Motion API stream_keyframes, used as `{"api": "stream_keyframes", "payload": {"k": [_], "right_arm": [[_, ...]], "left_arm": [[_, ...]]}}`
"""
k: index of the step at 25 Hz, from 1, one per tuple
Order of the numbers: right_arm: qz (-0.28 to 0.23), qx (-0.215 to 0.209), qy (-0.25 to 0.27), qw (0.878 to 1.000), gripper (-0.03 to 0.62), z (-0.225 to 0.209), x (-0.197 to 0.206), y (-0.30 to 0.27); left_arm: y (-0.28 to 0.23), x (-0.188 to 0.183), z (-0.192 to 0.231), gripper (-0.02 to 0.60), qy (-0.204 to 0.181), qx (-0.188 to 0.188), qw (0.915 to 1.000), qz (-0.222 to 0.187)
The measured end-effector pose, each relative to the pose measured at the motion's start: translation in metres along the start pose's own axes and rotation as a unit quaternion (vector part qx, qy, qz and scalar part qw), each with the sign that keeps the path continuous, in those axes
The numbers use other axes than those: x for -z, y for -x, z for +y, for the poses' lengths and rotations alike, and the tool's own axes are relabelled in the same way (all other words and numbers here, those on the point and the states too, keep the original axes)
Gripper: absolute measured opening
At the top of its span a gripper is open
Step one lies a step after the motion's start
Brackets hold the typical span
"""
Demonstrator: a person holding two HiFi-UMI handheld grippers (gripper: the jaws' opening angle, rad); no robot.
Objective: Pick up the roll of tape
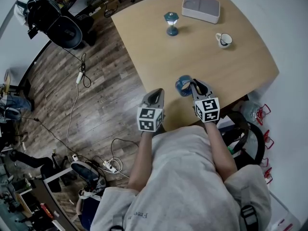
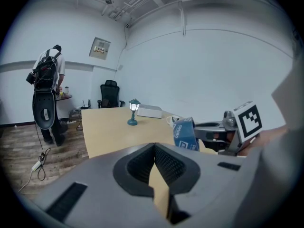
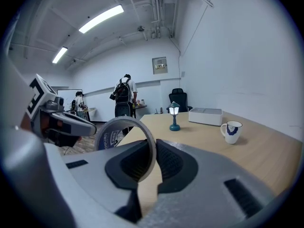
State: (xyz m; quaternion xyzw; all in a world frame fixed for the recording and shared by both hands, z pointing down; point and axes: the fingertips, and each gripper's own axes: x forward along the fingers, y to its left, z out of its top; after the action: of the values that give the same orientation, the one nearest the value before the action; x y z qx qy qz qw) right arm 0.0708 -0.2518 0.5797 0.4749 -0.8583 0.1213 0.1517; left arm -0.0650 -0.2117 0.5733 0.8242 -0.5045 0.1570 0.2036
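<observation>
The roll of tape (image 1: 183,85), blue with white print, hangs just above the wooden table (image 1: 240,66) near its front edge. My right gripper (image 1: 192,84) is shut on it: in the right gripper view the roll's wall (image 3: 148,141) runs down between the two black pads (image 3: 172,161), and the ring stands up to the left. In the left gripper view the tape roll (image 2: 184,133) shows at the tip of the right gripper (image 2: 209,131). My left gripper (image 1: 155,93) is beside it to the left, over the table's edge. Its jaws meet with nothing between them (image 2: 154,148).
Farther back on the table stand a small teal lamp (image 1: 171,23), a white box (image 1: 200,7) and a white mug (image 1: 224,40). Left of the table is wooden floor with cables (image 1: 79,76). A person with a black backpack (image 1: 48,13) stands at the far left.
</observation>
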Motion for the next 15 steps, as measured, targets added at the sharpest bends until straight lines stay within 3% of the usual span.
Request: {"api": "stream_keyframes", "payload": {"k": [15], "right_arm": [[0.0,0.006,-0.011,1.0,0.044,-0.0066,0.0008,0.0015]], "left_arm": [[-0.0022,-0.0014,-0.0052,0.006,-0.003,0.005,1.0,-0.001]]}}
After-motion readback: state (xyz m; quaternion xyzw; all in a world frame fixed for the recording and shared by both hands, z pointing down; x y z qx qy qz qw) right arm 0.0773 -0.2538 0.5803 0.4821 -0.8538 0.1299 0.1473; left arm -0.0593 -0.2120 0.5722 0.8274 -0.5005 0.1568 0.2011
